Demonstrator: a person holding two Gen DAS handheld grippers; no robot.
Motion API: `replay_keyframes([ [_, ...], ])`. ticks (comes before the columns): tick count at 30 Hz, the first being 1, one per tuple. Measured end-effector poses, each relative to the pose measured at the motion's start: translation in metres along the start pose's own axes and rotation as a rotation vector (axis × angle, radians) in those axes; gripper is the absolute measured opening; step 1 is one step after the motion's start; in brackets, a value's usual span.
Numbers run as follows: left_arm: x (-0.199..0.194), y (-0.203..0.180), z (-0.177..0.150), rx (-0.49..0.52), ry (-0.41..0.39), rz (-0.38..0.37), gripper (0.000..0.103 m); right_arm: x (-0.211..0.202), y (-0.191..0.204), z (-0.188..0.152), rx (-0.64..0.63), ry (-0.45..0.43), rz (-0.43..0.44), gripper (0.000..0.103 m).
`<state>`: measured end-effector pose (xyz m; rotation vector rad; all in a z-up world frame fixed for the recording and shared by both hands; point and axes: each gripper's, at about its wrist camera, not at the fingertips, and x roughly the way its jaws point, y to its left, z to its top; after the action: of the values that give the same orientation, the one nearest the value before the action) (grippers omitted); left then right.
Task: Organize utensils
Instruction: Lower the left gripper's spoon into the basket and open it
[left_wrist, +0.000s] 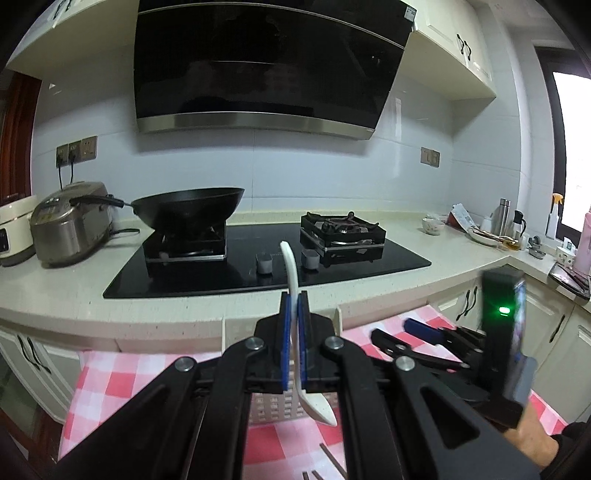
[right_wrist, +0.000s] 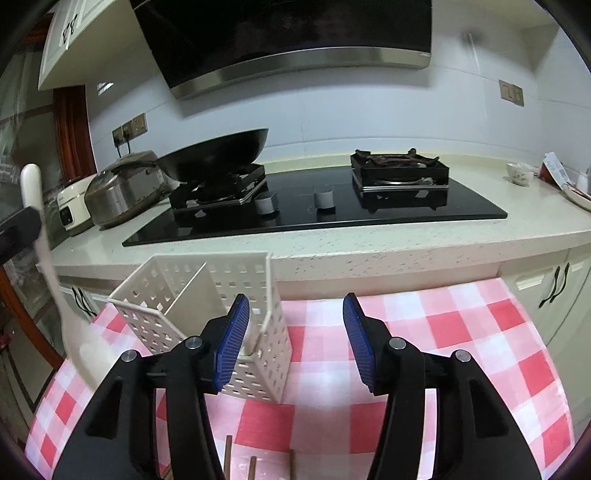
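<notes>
We find the left gripper clamped on a long white plastic spoon, handle up and bowl hanging below the blue pads, held in the air above the white perforated plastic utensil holder. The right gripper stands with its jaws apart and nothing between them; the holder's corner sits just behind its left pad.

We judge the task to be partly advanced: one utensil is in hand but not yet in the holder, whose visible compartments look empty (the near one is partly hidden by the pad). Several thin brown sticks, likely chopsticks, lie on the cloth at the bottom edge and remain to be sorted.

The holder rests on a red-and-white checked cloth over a low surface set against a speckled cream counter. Beyond are a black glass gas hob bearing a dark wok, a steel rice cooker and a black range hood.
</notes>
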<state>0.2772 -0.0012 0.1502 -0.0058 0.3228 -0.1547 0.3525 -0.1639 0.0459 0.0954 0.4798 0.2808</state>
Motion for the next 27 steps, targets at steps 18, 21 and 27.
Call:
replay_keyframes([
  [18, 0.077, -0.05, 0.02, 0.278, -0.043, 0.088, 0.004, -0.071, -0.07, -0.026, 0.042, -0.006, -0.063, 0.06],
  [21, 0.091, -0.058, 0.008, 0.373, -0.02, 0.092, 0.004, -0.072, -0.075, -0.028, 0.05, 0.004, -0.067, 0.06],
  [27, 0.111, -0.064, -0.025, 0.489, 0.045, 0.038, 0.004, -0.075, -0.073, -0.029, 0.051, 0.006, -0.054, 0.062],
])
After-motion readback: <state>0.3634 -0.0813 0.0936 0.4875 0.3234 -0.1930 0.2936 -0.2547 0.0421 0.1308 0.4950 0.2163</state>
